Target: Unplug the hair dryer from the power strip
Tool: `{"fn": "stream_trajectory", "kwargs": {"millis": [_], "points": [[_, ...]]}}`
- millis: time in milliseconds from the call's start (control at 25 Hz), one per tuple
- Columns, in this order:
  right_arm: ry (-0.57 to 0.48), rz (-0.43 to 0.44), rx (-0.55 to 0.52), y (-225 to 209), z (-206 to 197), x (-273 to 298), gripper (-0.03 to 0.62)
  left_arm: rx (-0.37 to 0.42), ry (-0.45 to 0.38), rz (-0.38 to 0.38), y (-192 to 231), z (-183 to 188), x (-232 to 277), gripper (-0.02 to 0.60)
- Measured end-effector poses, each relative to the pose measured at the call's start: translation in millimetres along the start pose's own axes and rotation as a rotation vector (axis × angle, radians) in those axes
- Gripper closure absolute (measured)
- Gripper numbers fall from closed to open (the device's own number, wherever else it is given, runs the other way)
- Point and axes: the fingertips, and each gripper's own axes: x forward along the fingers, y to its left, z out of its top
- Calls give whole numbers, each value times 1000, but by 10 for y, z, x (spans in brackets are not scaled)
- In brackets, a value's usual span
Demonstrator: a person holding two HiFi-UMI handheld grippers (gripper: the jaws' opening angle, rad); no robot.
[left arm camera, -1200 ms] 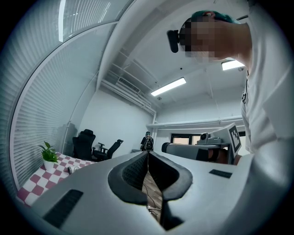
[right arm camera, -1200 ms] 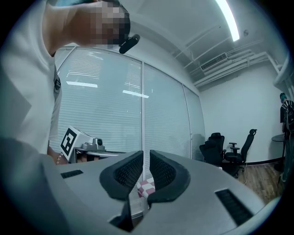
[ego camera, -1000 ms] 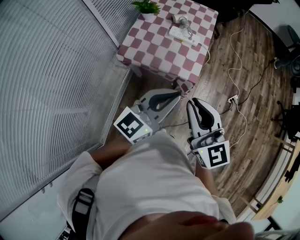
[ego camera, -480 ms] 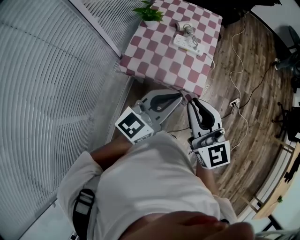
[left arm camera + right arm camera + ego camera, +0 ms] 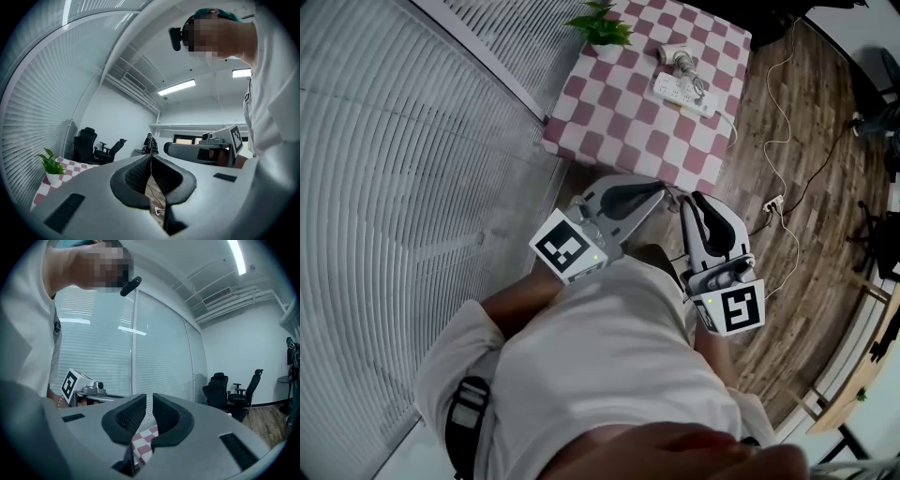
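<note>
Currently, left tongs and right tongs are closed, empty, near the checkered table bearing the power strip.

Right tongs closed, empty; checkered cloth below

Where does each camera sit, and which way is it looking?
Head view: on the person's head, looking steeply down at the checked table, power strip, left gripper, right gripper and shirt.
Left gripper view: on the left gripper, looking level along its shut jaws into the room; right gripper and shirt show at right.
Right gripper view: on the right gripper, looking along its shut jaws at the blinds; left gripper shows at left.
Shared: all three show the table; each gripper view shows the other gripper.
</note>
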Motion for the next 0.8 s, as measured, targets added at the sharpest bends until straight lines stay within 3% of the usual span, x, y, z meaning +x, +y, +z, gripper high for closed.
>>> {"fn": "stream_trajectory", "kwargs": {"millis": [800], "points": [[-9,-68,-3,-733,-68,237,559,1,29,-14,414,-20,528,551]]}}
